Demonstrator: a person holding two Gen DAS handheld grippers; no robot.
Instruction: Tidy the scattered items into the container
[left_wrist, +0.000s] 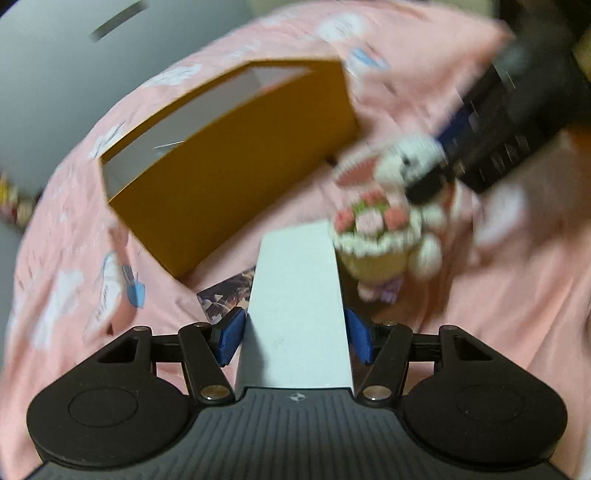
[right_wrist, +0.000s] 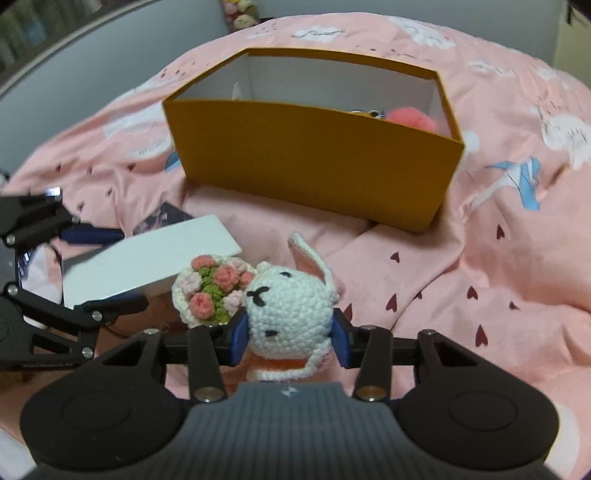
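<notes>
My left gripper (left_wrist: 295, 341) is shut on a flat white box (left_wrist: 295, 295), its blue pads pressed against both long sides. In the right wrist view the white box (right_wrist: 147, 258) hangs at the left in the left gripper (right_wrist: 103, 271). My right gripper (right_wrist: 290, 339) is shut on the head of a white crochet bunny (right_wrist: 288, 306) that carries a pink and green flower bouquet (right_wrist: 214, 288). The left wrist view shows the bunny (left_wrist: 384, 221) blurred, in the right gripper (left_wrist: 436, 158). The orange container (right_wrist: 314, 162) stands open-topped beyond both; the orange container (left_wrist: 236, 166) is left of the bunny.
Everything rests on a rumpled pink bedsheet (right_wrist: 480, 258) with folds. A pink pompom (right_wrist: 410, 118) and a small keyring item lie inside the container at its right end. A dark printed card (right_wrist: 162, 218) lies on the sheet under the white box. A grey wall (right_wrist: 110, 55) runs behind.
</notes>
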